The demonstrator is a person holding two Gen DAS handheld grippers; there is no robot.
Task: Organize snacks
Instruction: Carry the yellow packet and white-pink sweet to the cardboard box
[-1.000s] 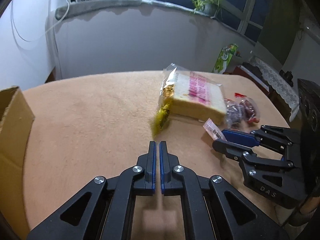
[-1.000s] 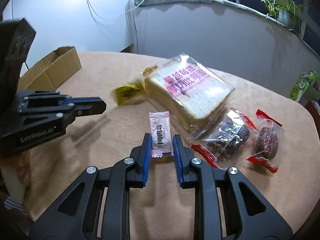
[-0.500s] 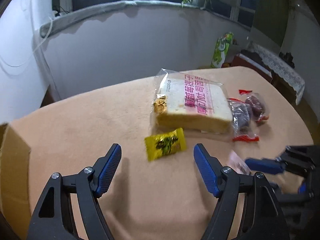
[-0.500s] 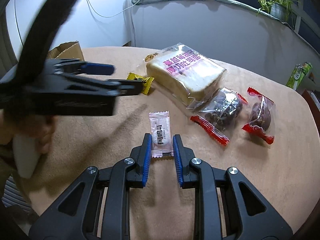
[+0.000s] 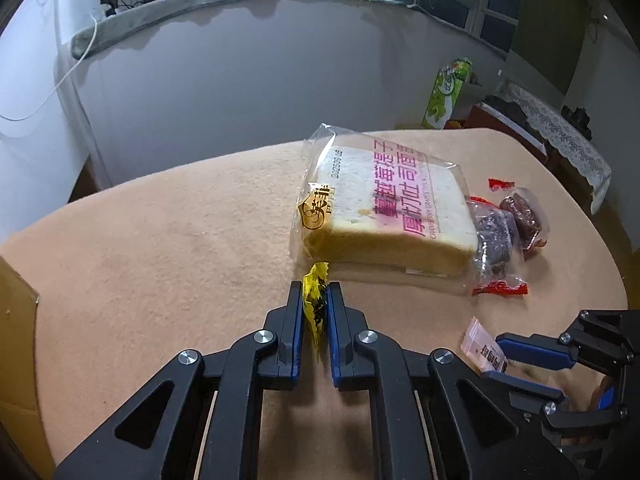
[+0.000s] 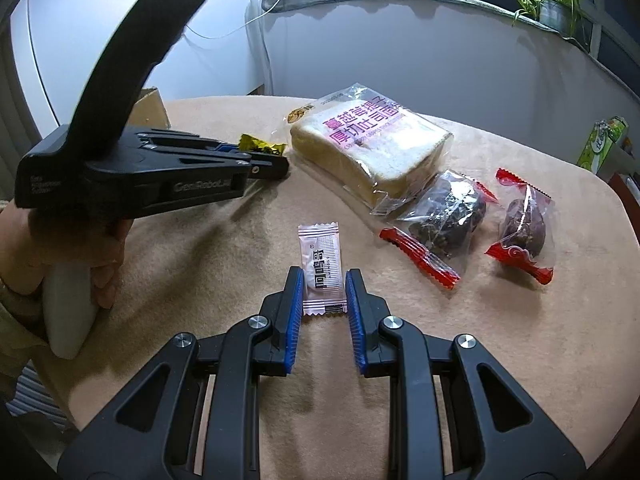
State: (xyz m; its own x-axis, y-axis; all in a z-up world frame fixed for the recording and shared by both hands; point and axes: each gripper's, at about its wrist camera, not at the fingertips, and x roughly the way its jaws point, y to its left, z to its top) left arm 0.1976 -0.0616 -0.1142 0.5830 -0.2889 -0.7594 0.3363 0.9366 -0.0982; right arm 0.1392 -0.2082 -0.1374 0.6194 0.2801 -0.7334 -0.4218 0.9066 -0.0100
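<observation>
My left gripper [image 5: 313, 294] is shut on a yellow candy [image 5: 314, 302], which stands on edge between the blue pads just in front of the bagged toast bread [image 5: 384, 208]. In the right wrist view the left gripper [image 6: 276, 160] holds the yellow candy [image 6: 256, 145] left of the bread [image 6: 368, 144]. My right gripper [image 6: 323, 280] is shut on a pink-white sachet [image 6: 321, 268] lying on the tan tablecloth; the sachet also shows in the left wrist view [image 5: 482, 350]. Two red-ended dark snack packs [image 6: 448, 212] [image 6: 524, 228] lie right of the bread.
A cardboard box [image 6: 150, 106] stands at the table's far left, its flap at the left edge of the left wrist view [image 5: 16, 344]. A green carton [image 5: 446, 94] stands beyond the table. The table edge [image 6: 616, 216] curves off at the right.
My left gripper opened wide over the yellow candy, then shut on it. The right gripper stayed on the sachet, barely moving.
</observation>
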